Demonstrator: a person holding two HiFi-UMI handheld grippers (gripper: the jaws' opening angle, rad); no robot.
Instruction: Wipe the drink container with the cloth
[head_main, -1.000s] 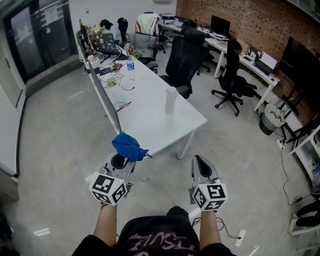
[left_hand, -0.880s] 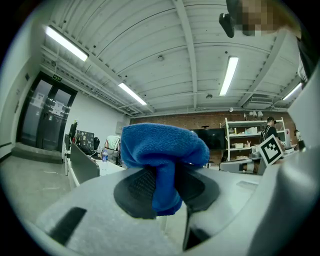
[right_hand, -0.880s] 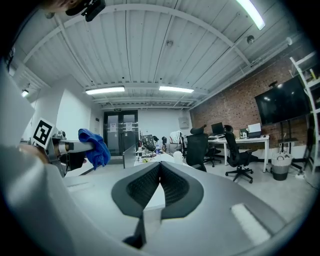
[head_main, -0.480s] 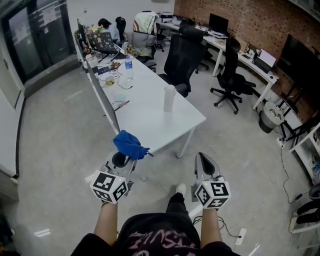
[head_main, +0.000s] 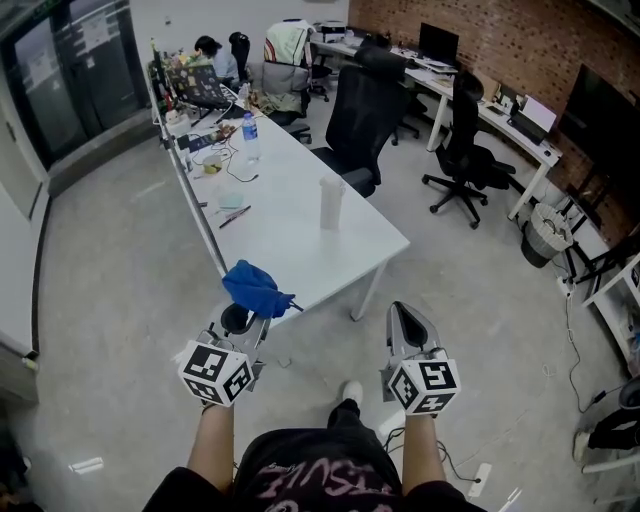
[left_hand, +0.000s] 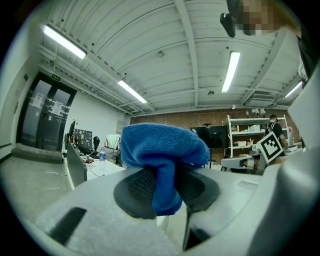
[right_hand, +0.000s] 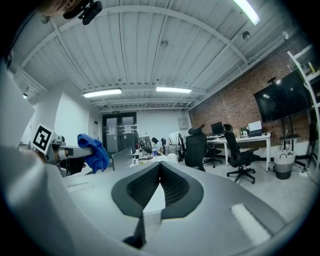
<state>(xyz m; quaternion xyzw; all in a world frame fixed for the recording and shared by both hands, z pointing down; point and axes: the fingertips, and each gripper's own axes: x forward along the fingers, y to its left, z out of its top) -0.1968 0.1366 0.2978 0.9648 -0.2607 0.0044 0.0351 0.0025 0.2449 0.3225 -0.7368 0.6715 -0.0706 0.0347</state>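
white table (head_main: 290, 250), upright drink container (head_main: 331, 203) in head view; left gripper (left_hand: 162, 187) pinches cloth (left_hand: 160, 145); right gripper (right_hand: 160, 172) pressed together.

A long white bench (head_main: 290, 240) with a grey partition (head_main: 197, 205) along its left edge runs toward a seated person (head_main: 212, 55) at its far end, two black office chairs (head_main: 362, 105) stand to its right, and a waste bin (head_main: 540, 240) sits near the brick wall (head_main: 520, 45).
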